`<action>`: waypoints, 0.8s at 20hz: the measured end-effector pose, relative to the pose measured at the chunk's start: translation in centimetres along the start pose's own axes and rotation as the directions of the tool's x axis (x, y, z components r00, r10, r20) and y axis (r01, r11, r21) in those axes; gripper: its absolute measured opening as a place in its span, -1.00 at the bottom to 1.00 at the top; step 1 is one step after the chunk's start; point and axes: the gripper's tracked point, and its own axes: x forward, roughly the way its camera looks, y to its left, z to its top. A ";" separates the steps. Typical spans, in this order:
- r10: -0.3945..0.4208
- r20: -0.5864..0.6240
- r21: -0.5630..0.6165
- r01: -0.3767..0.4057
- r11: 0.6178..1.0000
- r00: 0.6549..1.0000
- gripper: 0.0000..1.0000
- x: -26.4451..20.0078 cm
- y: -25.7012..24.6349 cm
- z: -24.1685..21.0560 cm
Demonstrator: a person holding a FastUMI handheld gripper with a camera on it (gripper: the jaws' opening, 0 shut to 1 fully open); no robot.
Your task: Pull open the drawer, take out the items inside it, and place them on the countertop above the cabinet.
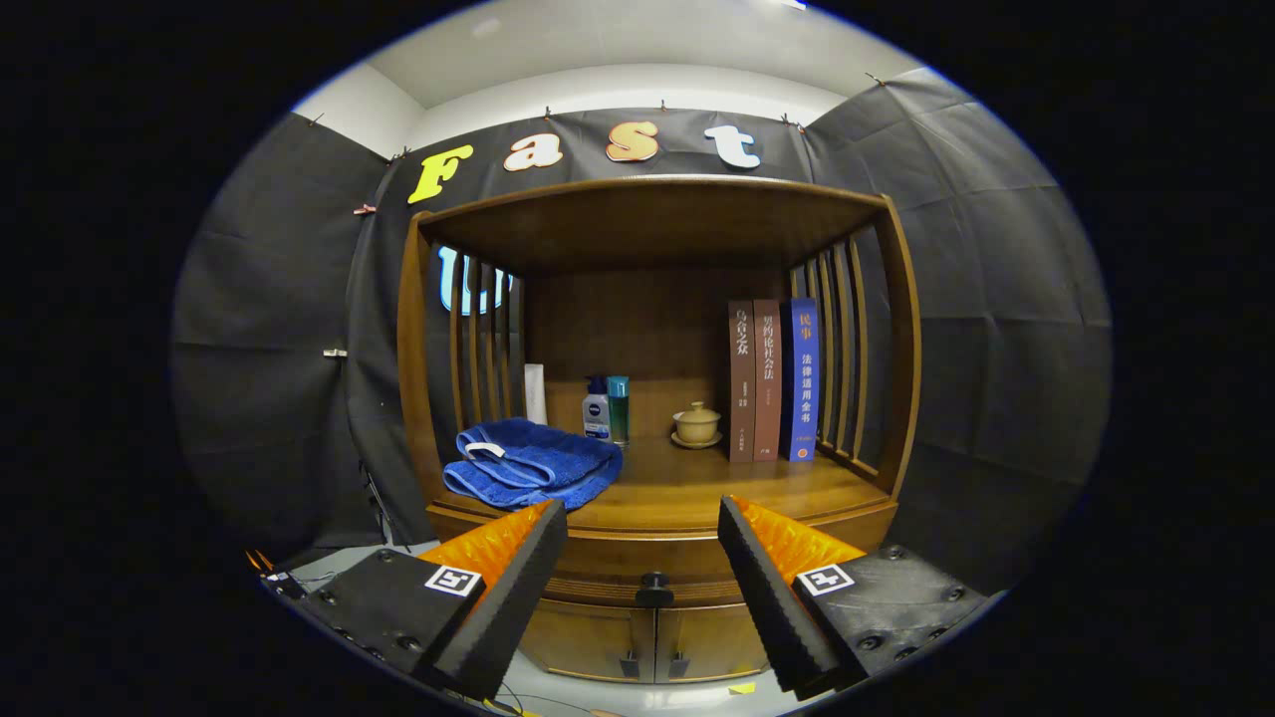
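A wooden cabinet stands ahead of me, with a shut drawer (652, 563) under its countertop (717, 488). A dark round knob (654, 588) sits at the drawer's middle, seen between my two fingers and some way beyond them. My gripper (642, 518) is open, nothing between its fingers, and it hangs in front of the cabinet without touching it. What lies inside the drawer is hidden.
On the countertop lie a folded blue towel (533, 461) at the left, two small bottles (606, 408), a lidded cup on a saucer (696, 425) and three upright books (770, 380) at the right. Two small doors (652, 642) sit below the drawer. Slatted sides and a top shelf enclose the countertop.
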 end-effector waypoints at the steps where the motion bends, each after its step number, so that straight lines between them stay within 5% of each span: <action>1: -0.004 -0.005 0.011 0.004 1.000 1.000 0.98 0.7 -0.3 -0.6; 16: -0.019 -0.272 0.048 0.034 0.998 0.962 0.98 9.4 -1.7 -15.3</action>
